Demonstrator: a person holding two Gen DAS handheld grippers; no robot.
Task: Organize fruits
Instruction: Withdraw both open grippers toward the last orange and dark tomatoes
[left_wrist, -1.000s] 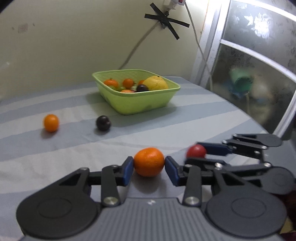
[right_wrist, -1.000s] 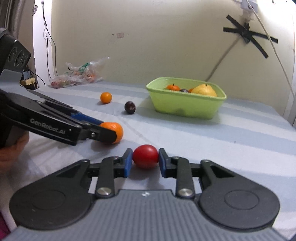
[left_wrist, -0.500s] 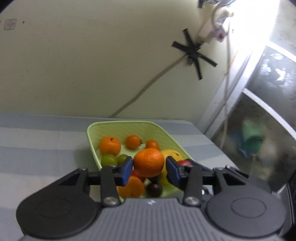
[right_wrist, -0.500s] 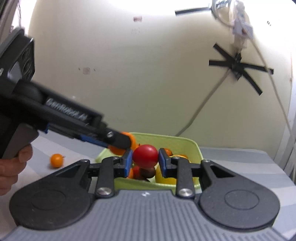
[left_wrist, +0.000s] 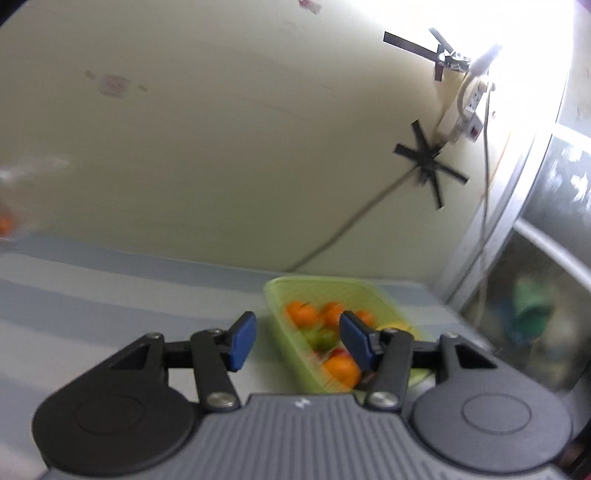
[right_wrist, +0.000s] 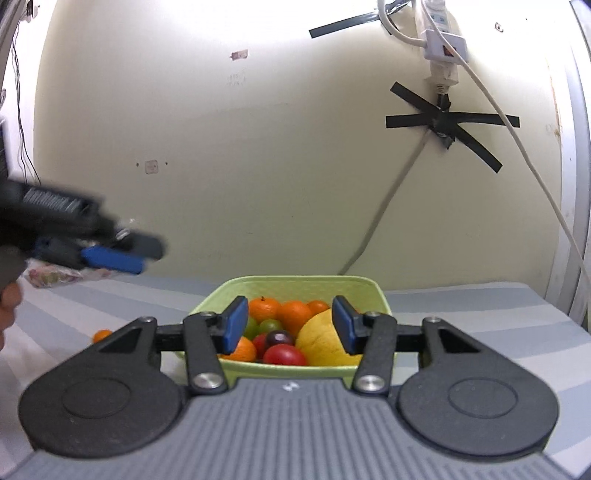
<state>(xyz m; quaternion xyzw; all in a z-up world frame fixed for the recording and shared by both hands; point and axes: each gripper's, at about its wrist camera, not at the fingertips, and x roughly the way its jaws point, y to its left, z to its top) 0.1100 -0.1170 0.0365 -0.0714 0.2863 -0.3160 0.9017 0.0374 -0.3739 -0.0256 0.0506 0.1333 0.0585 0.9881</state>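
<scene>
Fruit sits heaped in the green basket (right_wrist: 364, 291); one small orange (right_wrist: 101, 335) lies on the striped cloth beside it. My right gripper (right_wrist: 290, 325) and left gripper (left_wrist: 298, 341) gape empty. I should clear the rim before reaching for that stray.

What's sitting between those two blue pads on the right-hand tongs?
Nothing is held. In the right wrist view, the right tongs stand open, and through the gap you see fruit lying in the green basket beyond.
</scene>
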